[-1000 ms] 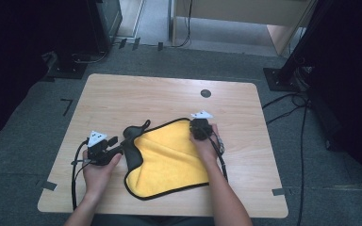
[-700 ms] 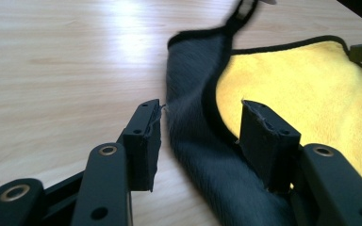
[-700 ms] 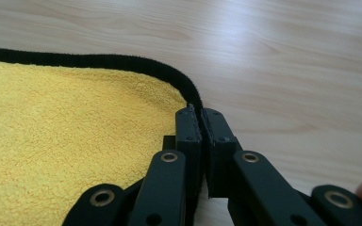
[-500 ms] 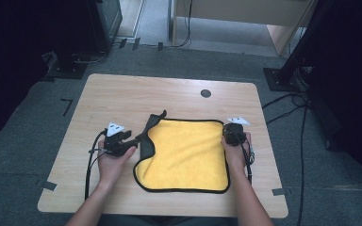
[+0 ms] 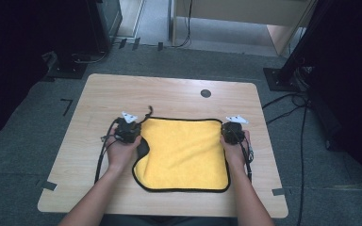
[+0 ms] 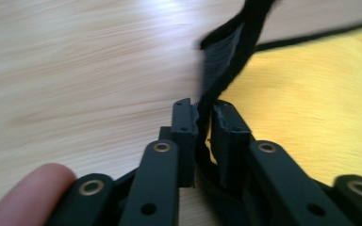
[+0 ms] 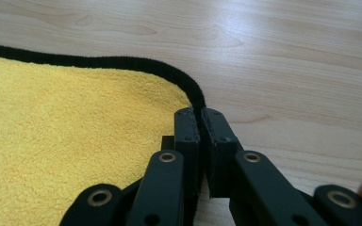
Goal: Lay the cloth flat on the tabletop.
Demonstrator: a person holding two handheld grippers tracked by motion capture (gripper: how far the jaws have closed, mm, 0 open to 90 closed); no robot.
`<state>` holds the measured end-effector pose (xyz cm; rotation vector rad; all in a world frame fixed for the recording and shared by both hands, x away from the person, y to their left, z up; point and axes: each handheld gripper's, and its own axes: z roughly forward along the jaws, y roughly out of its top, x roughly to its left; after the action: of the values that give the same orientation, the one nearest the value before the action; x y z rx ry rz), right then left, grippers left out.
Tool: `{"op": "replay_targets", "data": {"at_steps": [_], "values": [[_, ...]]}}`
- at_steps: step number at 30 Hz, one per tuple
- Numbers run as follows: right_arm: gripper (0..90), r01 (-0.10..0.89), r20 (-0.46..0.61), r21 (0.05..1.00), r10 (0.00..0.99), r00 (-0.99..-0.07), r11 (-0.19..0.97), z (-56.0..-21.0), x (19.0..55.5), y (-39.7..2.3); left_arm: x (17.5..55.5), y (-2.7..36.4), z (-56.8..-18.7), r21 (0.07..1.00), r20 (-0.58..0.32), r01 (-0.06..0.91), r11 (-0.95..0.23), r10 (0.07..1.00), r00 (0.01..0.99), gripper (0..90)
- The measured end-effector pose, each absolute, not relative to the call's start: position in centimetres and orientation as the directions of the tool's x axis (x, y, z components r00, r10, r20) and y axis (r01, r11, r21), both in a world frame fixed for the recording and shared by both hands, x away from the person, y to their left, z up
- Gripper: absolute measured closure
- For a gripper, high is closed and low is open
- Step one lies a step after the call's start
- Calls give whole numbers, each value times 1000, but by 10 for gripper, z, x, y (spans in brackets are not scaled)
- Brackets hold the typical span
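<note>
A yellow cloth (image 5: 184,150) with a black hem lies spread on the wooden table (image 5: 169,92). My left gripper (image 5: 137,125) is at the cloth's far left corner. In the left gripper view its jaws (image 6: 202,113) have just been closing and now pinch the black hem, and a dark flap (image 6: 231,52) of the cloth stands up from them. My right gripper (image 5: 227,126) is at the far right corner. Its jaws (image 7: 200,117) are shut on the black hem (image 7: 188,89), with the yellow cloth (image 7: 52,132) lying flat to their left.
A small black round cap (image 5: 206,93) is set in the table beyond the cloth. Cables trail from both grippers along the forearms. Dark equipment stands and cables sit on the grey floor (image 5: 37,117) around the table.
Both hands moved to the right, the right one farther, and the rumpled cloth has been drawn out flat between them. The left jaws have closed on the corner hem.
</note>
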<state>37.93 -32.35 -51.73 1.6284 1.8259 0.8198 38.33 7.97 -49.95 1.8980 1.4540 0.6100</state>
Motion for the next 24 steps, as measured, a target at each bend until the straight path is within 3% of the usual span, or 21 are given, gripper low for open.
{"op": "replay_targets", "data": {"at_steps": [1, 2, 6, 12, 16, 19, 24], "values": [[855, 651, 0, 756, 994, -109, 71, -518, 380, -325, 386, 98, -502, 727, -54, 681, -89, 981, 186, 641], [855, 651, 0, 756, 994, -109, 71, -518, 380, -325, 386, 98, -502, 727, -54, 681, -89, 981, 186, 581], [857, 642, -9, 763, 994, -107, 77, -519, 384, -323, 385, 118, -505, 734, -87, 678, -42, 984, 154, 534], [900, 641, -43, 761, 993, -109, 104, -517, 388, -322, 381, 110, -505, 756, -86, 647, -98, 965, 247, 492], [762, 610, 76, 793, 993, -94, -3, -512, 391, -330, 383, 104, -509, 756, -73, 644, -118, 962, 262, 484], [692, 621, 108, 784, 986, -130, -4, -513, 397, -329, 390, 100, -510, 748, -53, 649, -138, 962, 267, 474], [677, 639, 11, 765, 989, -147, 86, -520, 406, -316, 398, 93, -514, 725, -27, 666, -175, 959, 281, 458]]}}
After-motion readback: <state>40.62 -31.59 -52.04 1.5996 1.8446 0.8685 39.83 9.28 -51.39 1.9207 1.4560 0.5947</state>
